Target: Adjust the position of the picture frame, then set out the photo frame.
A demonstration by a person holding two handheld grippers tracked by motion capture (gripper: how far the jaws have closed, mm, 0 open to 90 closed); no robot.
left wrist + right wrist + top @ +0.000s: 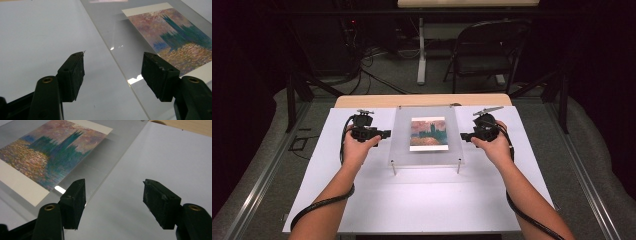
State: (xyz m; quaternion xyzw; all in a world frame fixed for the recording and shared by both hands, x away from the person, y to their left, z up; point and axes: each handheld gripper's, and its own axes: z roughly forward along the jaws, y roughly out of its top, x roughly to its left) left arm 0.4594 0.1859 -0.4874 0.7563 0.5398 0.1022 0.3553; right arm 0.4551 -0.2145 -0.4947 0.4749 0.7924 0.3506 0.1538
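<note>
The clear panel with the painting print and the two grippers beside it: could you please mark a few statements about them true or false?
1. The clear panel stands raised on small metal legs. True.
2. The left gripper is shut on the panel's edge. False: its jaws are open and grip nothing.
3. The print lies in the panel's middle. True.
4. Both grippers are on the panel's left side. False: the right gripper is at its right.
5. The right gripper's jaws are open. True.

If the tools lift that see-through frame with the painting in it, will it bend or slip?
The clear frame looks like a rigid sheet, so it probably stays flat. Its glossy, glinting surface may be slippery. It stands on thin pegs, so a push could tip it.
</note>
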